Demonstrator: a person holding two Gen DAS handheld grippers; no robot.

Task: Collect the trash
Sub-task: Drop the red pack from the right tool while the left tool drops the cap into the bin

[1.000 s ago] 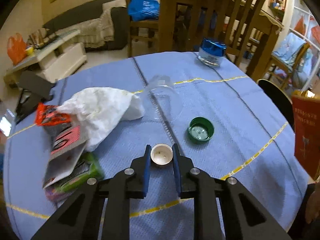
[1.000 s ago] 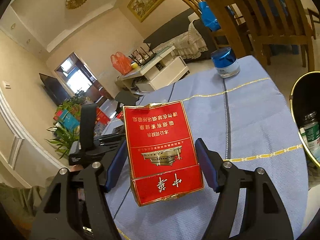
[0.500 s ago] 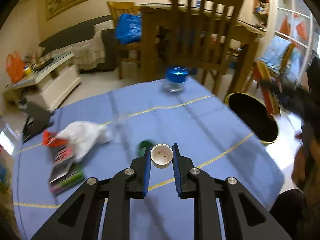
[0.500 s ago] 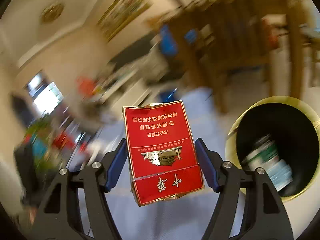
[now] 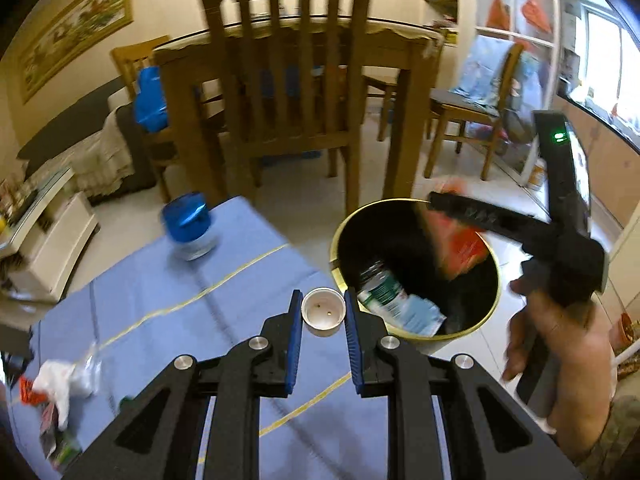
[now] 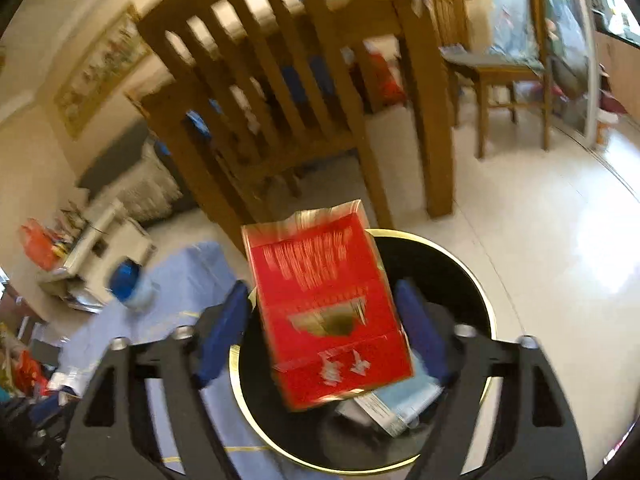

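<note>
The left gripper (image 5: pixel 323 312) has its jaws clamped on a small white bottle cap (image 5: pixel 323 312), open side facing the camera, the blue pads pressing it from both sides; beneath and behind these jaws lies the blue-clothed surface (image 5: pixel 168 308), crossed by thin yellow lines; just ahead and to the right of the jaws, beside the surface's edge, stands a round black bin (image 5: pixel 416 216) with a gold rim, holding a crumpled bottle with a green label (image 5: pixel 384 292); far to the left of the jaws, near the surface's edge, lies a heap of white plastic and coloured wrappers (image 5: pixel 60 384); ahead and to the left stands a blue-lidded jar (image 5: pixel 187 226), blurred.

The right gripper (image 6: pixel 324 316) has just been opening its jaws, which now stand wide apart; a red cigarette pack (image 6: pixel 326 308) with gold trim is between them, blurred, with a gap visible on each side so that neither pad presses it; directly beyond and below the jaws is the open mouth of the bin (image 6: pixel 486 284); in the left wrist view, the same gripper (image 5: pixel 460 208) reaches over the bin from the right, gripped by a bare hand (image 5: pixel 560 340), with the pack (image 5: pixel 460 240) a red smear over the opening.

Wooden chairs (image 5: pixel 286 80) and a table stand behind the bin on a pale tiled floor.
</note>
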